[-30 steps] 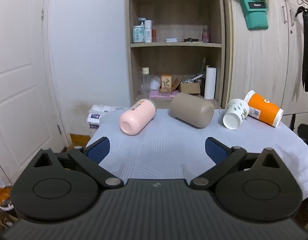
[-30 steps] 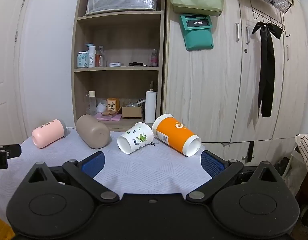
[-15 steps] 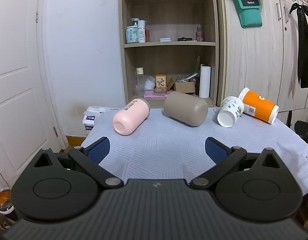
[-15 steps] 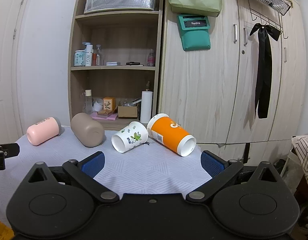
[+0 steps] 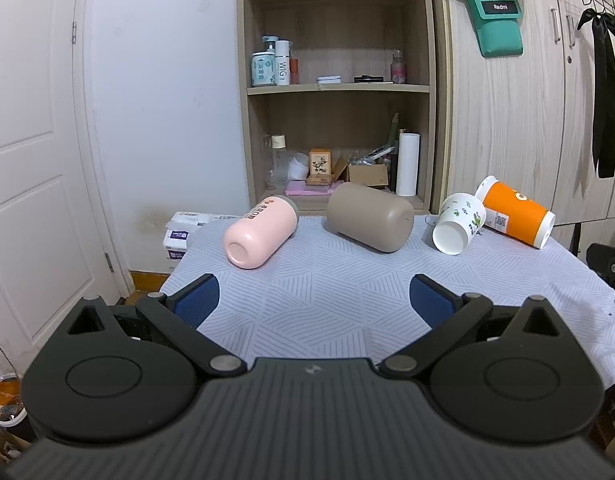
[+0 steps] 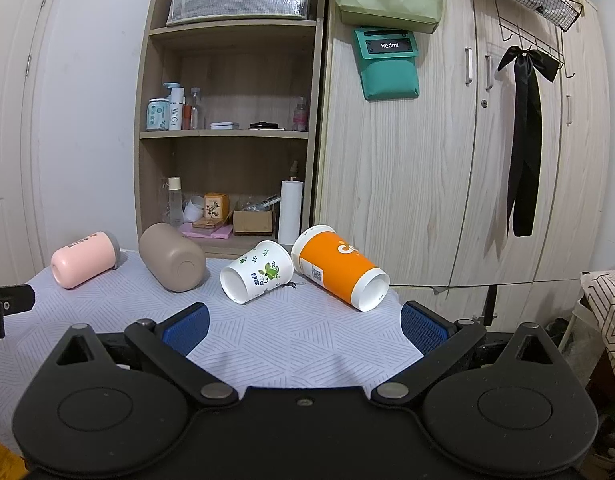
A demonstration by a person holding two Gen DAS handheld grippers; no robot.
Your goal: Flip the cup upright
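Several cups lie on their sides along the far part of a table with a light patterned cloth [image 5: 315,304]. From left to right: a pink cup [image 5: 259,232] [image 6: 85,265], a taupe cup [image 5: 369,216] [image 6: 172,258], a white cup with green leaves [image 5: 458,223] [image 6: 256,271], and an orange cup [image 5: 515,212] [image 6: 339,267]. My left gripper [image 5: 313,300] is open and empty, short of the pink and taupe cups. My right gripper [image 6: 303,326] is open and empty, short of the white and orange cups.
A wooden shelf unit [image 5: 335,88] with bottles and boxes stands behind the table. Wooden cupboard doors [image 6: 467,160] are to its right. A white door [image 5: 31,160] is at left. The left gripper's side shows at the right wrist view's left edge [image 6: 3,308].
Both grippers have pulled back and tilted up slightly, so the cups sit lower and farther in view. The cups have not moved. Both stay open.
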